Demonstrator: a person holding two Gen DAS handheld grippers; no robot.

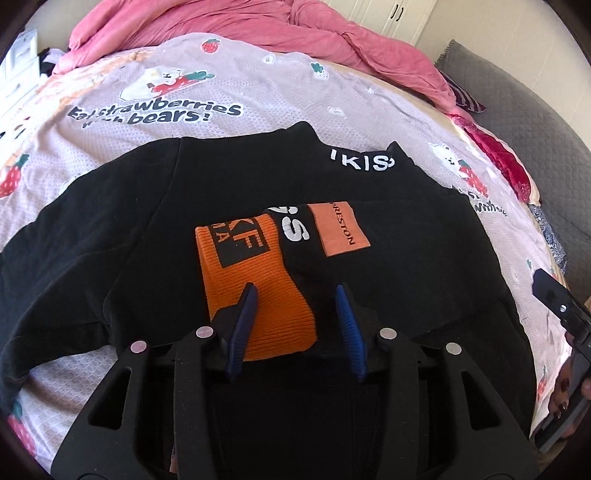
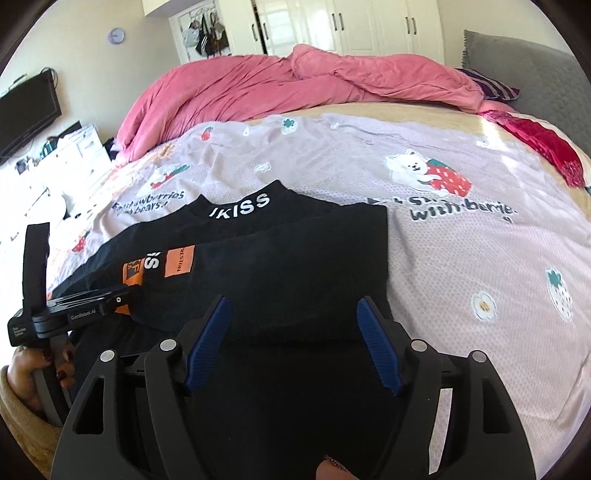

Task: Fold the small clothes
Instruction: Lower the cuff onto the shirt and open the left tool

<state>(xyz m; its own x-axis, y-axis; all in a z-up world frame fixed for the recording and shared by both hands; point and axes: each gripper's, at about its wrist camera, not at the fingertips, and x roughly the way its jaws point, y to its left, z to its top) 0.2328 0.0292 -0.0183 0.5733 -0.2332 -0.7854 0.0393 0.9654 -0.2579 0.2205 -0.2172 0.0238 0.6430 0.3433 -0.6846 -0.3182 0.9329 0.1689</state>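
Jaws of both grippers gape empty over the black shirt [image 1: 147, 229]; only the right view shows a wall clock [image 2: 116, 36].

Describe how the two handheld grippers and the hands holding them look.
Each gripper, left gripper and right gripper, has a matte black frame with triangular cut-outs, round silver pins at the pivots, and two ribbed blue pads. The left one's body carries small white lettering. The left hand wears dark red nail polish; a tan sleeve shows beside it.

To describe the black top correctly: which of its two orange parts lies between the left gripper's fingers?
The ribbed orange cuff, with a black square print. The flat orange patch, reading PRESTON, lies farther away.
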